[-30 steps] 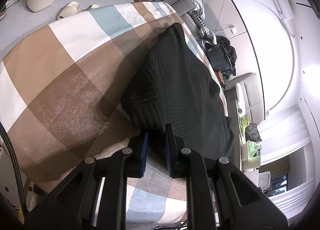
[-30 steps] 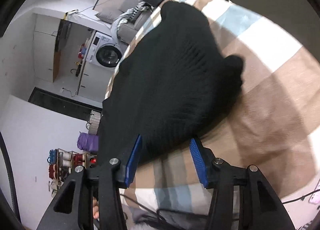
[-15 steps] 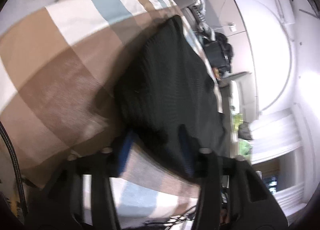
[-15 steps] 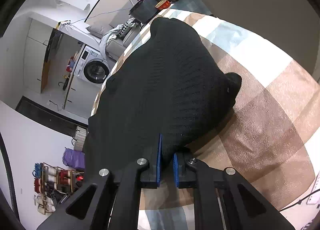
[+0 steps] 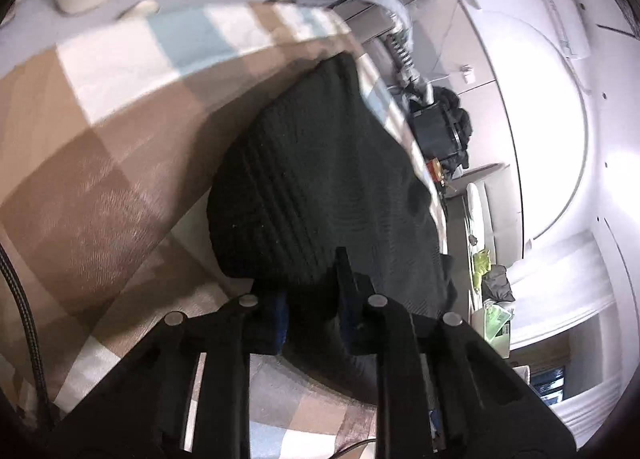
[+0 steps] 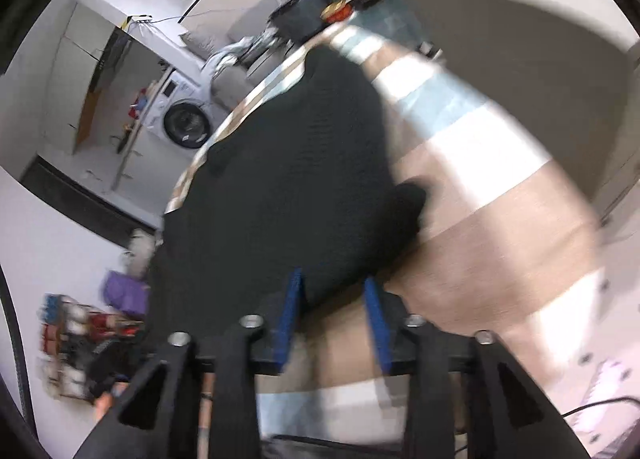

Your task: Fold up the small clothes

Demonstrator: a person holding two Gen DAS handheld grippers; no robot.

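checked cloth (image 5: 100, 131) covers the table. black knit garment (image 5: 320, 195) lies spread on it. left gripper (image 5: 312, 299): jaws closing, garment's near edge bunched between the pads. right gripper (image 6: 332, 299): jaws opening, garment hem between them, pads apart from fabric.

I am working in a lived-in home, a laundry corner by the look of it: a white front-loading washing machine (image 6: 185, 124) stands against the wall, a brown, white and pale-blue checked cloth (image 5: 100, 131) covers the table, and white curtains (image 5: 568, 291) hang by a window.
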